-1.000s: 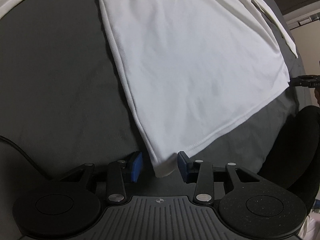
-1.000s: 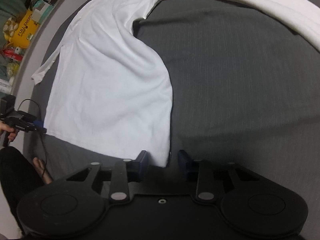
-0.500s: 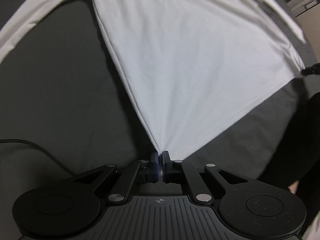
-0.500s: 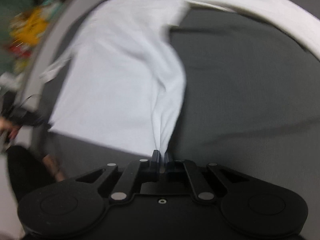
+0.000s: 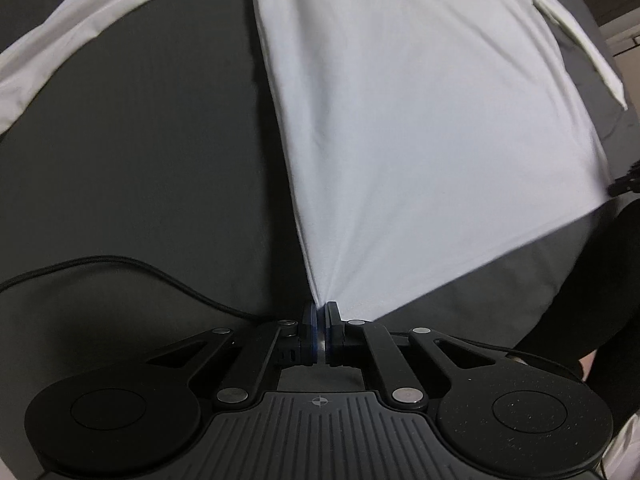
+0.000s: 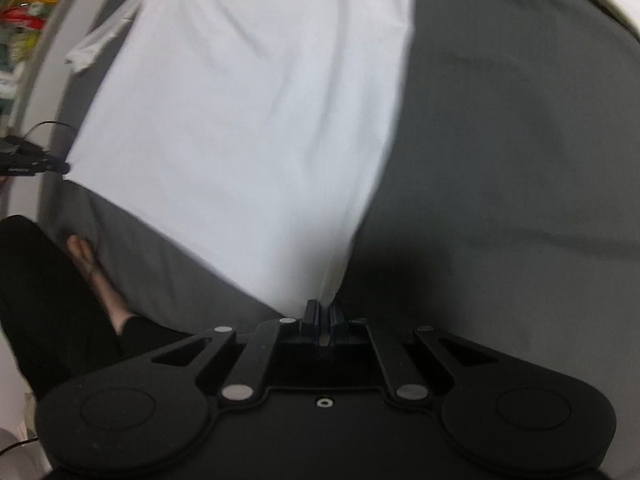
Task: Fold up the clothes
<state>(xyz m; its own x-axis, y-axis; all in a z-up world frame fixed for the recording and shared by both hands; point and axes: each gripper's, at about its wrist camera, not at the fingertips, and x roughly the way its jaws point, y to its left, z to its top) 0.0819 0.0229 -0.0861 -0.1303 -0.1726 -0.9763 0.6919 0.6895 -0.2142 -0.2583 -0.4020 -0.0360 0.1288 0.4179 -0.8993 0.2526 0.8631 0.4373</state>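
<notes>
Left claw (image 5: pixel 319 307): jaws clenched on one bottom corner of the white shirt (image 5: pixel 420 128), cloth fanning out of the pinch in tight radial creases, so that corner looks raised and under tension. Shirt body runs away from the claw across the dark grey surface (image 5: pixel 140 160); one long sleeve (image 5: pixel 80 36) trails off to the left along the far side, the other sleeve (image 5: pixel 580 52) lies at the right edge. A black cable (image 5: pixel 120 260) crosses the surface just beside the left claw. Right claw (image 6: pixel 323 307): jaws likewise closed on the opposite hem corner of the same shirt (image 6: pixel 248 112), with a vertical pleat rising from the pinch; this view is motion-blurred, so fine detail is uncertain. The hem between the two corners appears lifted, with shadow beneath it; the upper body of the shirt appears to rest on the surface. A bare foot (image 6: pixel 96 276) of the person shows below the surface edge in the right view. Progress, as judged: early. Both hem corners are secured, no fold is visible in the body, both sleeves lie unfolded. Remaining: all folding.
</notes>
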